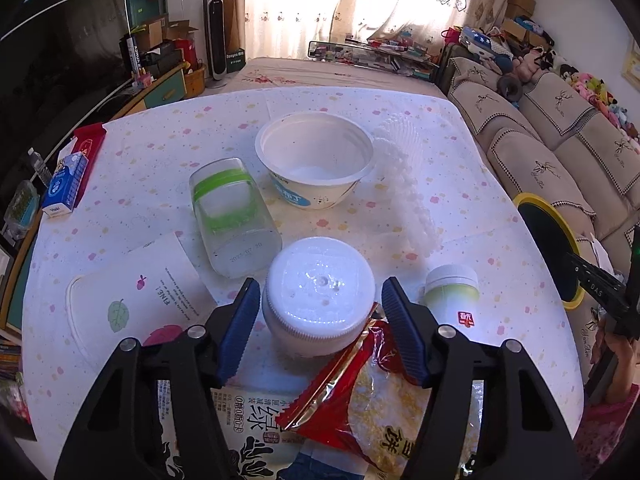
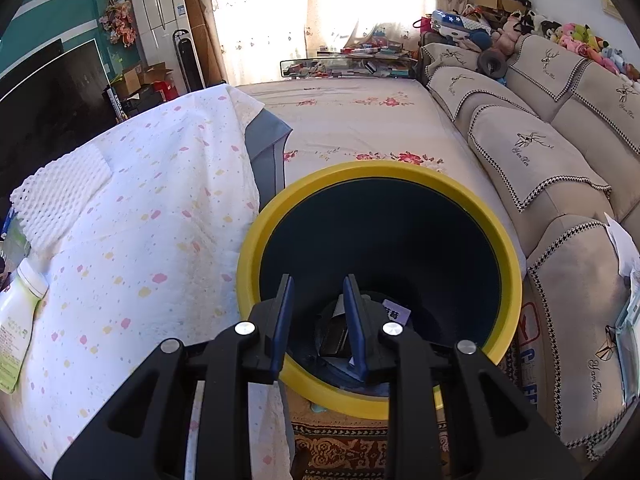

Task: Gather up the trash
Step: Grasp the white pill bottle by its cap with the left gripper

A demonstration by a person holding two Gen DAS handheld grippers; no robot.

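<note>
On a spotted tabletop (image 1: 400, 100) strewn with trash, the left gripper (image 1: 318, 312) straddles a white lidded jar (image 1: 318, 284), its jaws apart and clear of the jar's sides; a red snack wrapper (image 1: 340, 392) lies at six o'clock of the jar and an empty white cup (image 1: 316, 160) at twelve. The right gripper (image 2: 318, 320) hangs over the yellow-rimmed bin (image 2: 256, 256), jaws narrowly apart and gripping nothing.

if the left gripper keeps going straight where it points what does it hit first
Most likely the white screw-lid jar, which sits between the left gripper's open blue fingers. The red snack wrapper lies just below; depth is unclear.
</note>
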